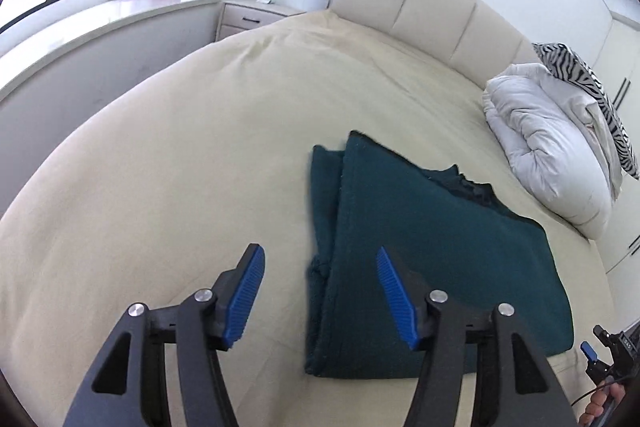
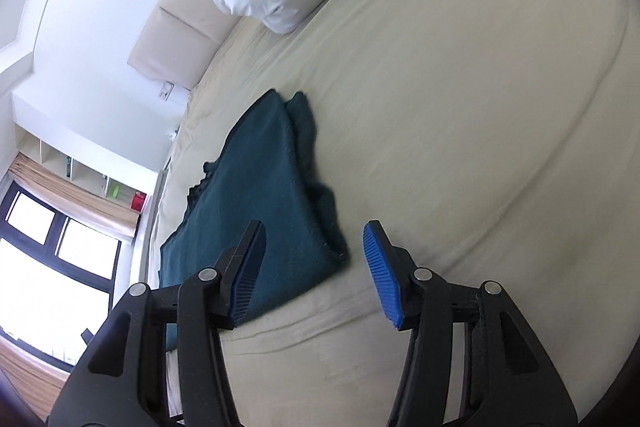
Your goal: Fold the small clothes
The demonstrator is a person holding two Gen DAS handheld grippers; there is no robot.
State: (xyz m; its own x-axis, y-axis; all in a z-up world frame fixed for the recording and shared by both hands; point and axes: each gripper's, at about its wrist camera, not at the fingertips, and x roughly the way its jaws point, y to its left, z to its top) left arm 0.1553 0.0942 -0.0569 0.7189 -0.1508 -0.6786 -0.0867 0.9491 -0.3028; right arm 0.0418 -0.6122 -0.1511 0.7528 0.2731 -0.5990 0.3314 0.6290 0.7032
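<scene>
**Teal garment folded on the bed, both grippers empty**

While the left wrist view looks along the left gripper [image 1: 320, 291], its ribbed blue pads stand apart, clamping nothing. Beyond them the dark teal garment [image 1: 432, 259], a fuzzy knit folded into a rough rectangle, lies flat on the cream bed sheet [image 1: 180, 167], nearer the sheet's right edge; its near edge is partly hidden behind the right-hand finger. A puffy white duvet [image 1: 548, 147] sits by the padded headboard [image 1: 432, 3]. At the bottom right corner the right gripper [image 1: 590, 351] is cut off by the frame.

In the right wrist view the right gripper [image 2: 314, 267] hangs spread apart and empty above the garment's [image 2: 248, 195] near corner; motion blur softens the garment's rumpled right edge
</scene>
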